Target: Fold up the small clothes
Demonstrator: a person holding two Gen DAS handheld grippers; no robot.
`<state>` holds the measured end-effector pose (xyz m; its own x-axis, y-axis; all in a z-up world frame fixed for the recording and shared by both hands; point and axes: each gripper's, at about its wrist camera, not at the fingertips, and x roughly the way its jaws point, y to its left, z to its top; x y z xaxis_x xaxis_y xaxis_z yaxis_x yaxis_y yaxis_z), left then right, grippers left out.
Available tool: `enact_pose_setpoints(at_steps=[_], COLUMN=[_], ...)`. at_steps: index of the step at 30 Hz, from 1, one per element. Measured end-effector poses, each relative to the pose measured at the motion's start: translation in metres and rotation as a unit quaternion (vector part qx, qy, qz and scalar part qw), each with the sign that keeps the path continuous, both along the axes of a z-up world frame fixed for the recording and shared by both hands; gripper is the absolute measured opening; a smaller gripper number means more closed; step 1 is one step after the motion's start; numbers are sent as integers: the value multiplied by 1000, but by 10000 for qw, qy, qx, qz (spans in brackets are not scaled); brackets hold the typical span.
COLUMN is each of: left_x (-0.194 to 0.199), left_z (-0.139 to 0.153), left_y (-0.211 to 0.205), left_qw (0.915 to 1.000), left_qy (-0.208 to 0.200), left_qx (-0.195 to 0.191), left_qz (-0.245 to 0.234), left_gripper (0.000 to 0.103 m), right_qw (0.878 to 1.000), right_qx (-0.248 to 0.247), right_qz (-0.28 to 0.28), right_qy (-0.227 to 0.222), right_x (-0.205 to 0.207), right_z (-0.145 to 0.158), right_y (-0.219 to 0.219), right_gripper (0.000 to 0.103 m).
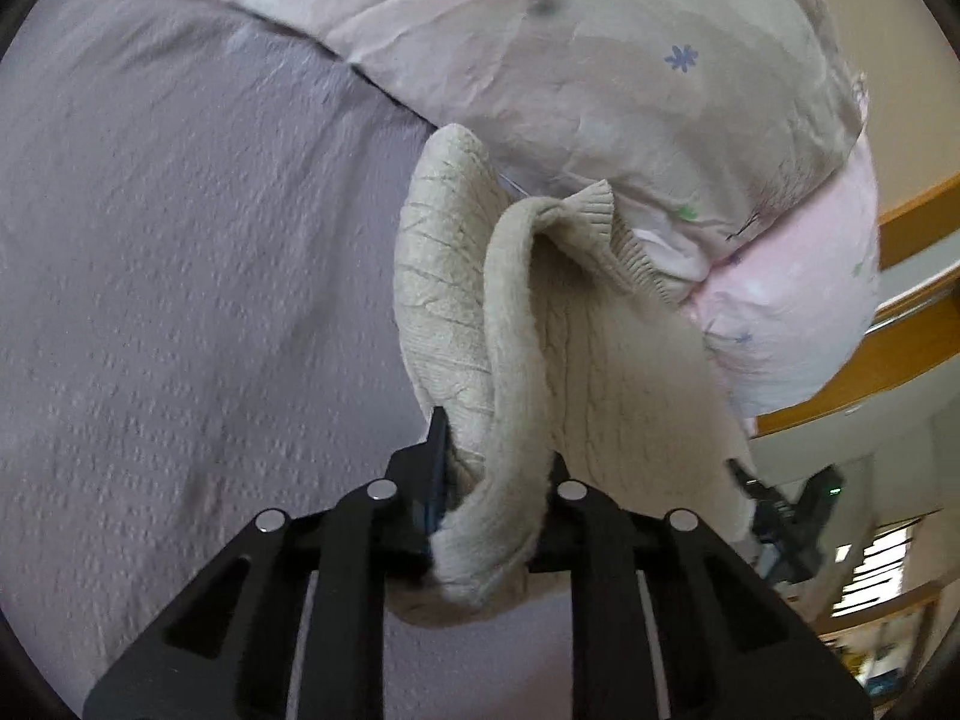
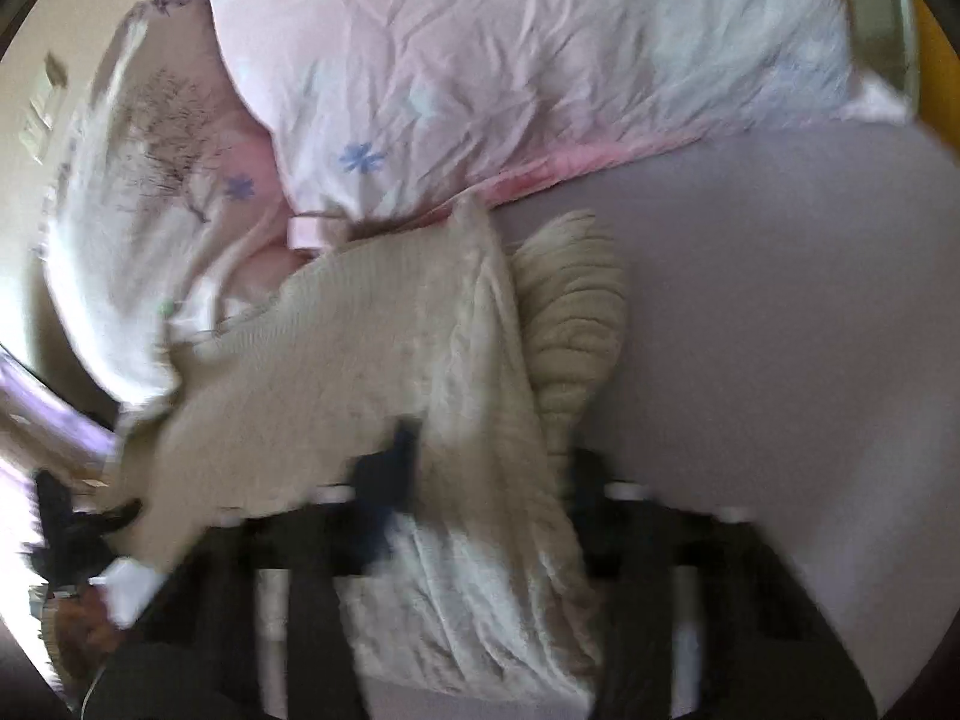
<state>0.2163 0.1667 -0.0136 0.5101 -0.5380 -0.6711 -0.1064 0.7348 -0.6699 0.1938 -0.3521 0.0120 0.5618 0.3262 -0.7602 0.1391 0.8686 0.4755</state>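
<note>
Bunched between the fingers of the left gripper [image 1: 495, 480], the beige knit garment [image 1: 456, 300] is stretching lengthwise across to the right gripper [image 2: 480, 492], also clamping it, both equally near. It is hanging above the bed [image 1: 180, 240], beside the floral duvet [image 1: 600, 60]. No readable writing.

Right wrist view is smearing throughout. Knit sweater [image 2: 384, 372] is covering the right gripper [image 2: 480, 480], hiding its fingertips, so grip unclear. Below the sweater, the frame edge is cutting the gripper body. In the left view, sweater folds [image 1: 510, 360] are burying the left gripper [image 1: 495, 480] fingertips. Right of the sweater, the other gripper [image 1: 780, 516] is showing only partly, blurred.
</note>
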Motion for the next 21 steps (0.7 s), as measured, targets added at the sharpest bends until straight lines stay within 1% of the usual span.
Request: enact_pose_setpoints(at_steps=[1, 2, 3, 4, 5, 6, 7, 8, 9, 10, 11, 12, 14, 16, 17, 18, 19, 20, 21], left_x=[-2, -3, -6, -8, -10, -11, -11, -10, -10, -9, -9, -11, -8, -4, 3, 10, 14, 20, 26], left_z=[-3, -4, -6, -7, -8, -13, -18, -23, -25, -23, -13, -4, 26, 60, 80, 93, 100, 107, 108], left_y=[6, 10, 15, 17, 21, 25, 26, 27, 26, 25, 18, 14, -9, -48, -80, -109, -136, -175, -216], left_qw=[9996, 9987, 9963, 9945, 9918, 9888, 9866, 9842, 9808, 9794, 9775, 9766, 9767, 9755, 9721, 9672, 9632, 9572, 9531], left_qy=[15, 16, -38, -103, -172, -133, -82, -43, -37, -76, -227, -361, -692, -1041, -1242, -1390, -1484, -1592, -1604], left_qx=[-287, -505, -854, -1045, -1267, -1481, -1624, -1757, -1935, -2000, -2084, -2112, -2029, -1879, -1811, -1802, -1776, -1686, -1507], left_qz=[21, 38, 35, 40, 33, 92, 144, 199, 255, 259, 223, 168, -74, -480, -821, -1127, -1364, -1732, -2078], left_gripper=[16, 15, 15, 15, 15, 15, 16, 16, 16, 16, 16, 16, 16, 16, 16, 16, 16, 17, 19], right_qw=[10000, 9996, 9994, 9990, 9989, 9992, 9995, 9997, 9994, 9991, 9981, 9964, 9912, 9858, 9834, 9826, 9824, 9827, 9831], right_qx=[73, 259, 339, 413, 437, 362, 289, 184, 182, 265, 355, 390, 518, 680, 781, 836, 864, 869, 869], right_qz=[-23, -53, -67, -83, -81, -79, -108, -185, -275, -326, -493, -692, -1056, -1331, -1434, -1466, -1489, -1486, -1475], right_qy=[-13, -51, -88, -126, -140, -131, -86, 24, 96, 35, -127, -293, -611, -767, -790, -781, -725, -684, -645], right_x=[-1, -3, -5, -7, -7, -6, -5, -2, -2, -3, -7, -11, -21, -28, -31, -30, -28, -27, -25], right_z=[0, 0, 1, 2, 2, 3, 2, 1, 2, 4, 9, 15, 25, 27, 25, 24, 21, 19, 17], right_y=[-2, -7, -9, -11, -11, -10, -9, -9, -12, -15, -22, -30, -49, -65, -74, -77, -81, -84, -83], right_gripper=[33, 32, 32, 31, 32, 34, 44, 62, 72, 87, 93, 93, 94, 94, 94, 94, 94, 94, 94])
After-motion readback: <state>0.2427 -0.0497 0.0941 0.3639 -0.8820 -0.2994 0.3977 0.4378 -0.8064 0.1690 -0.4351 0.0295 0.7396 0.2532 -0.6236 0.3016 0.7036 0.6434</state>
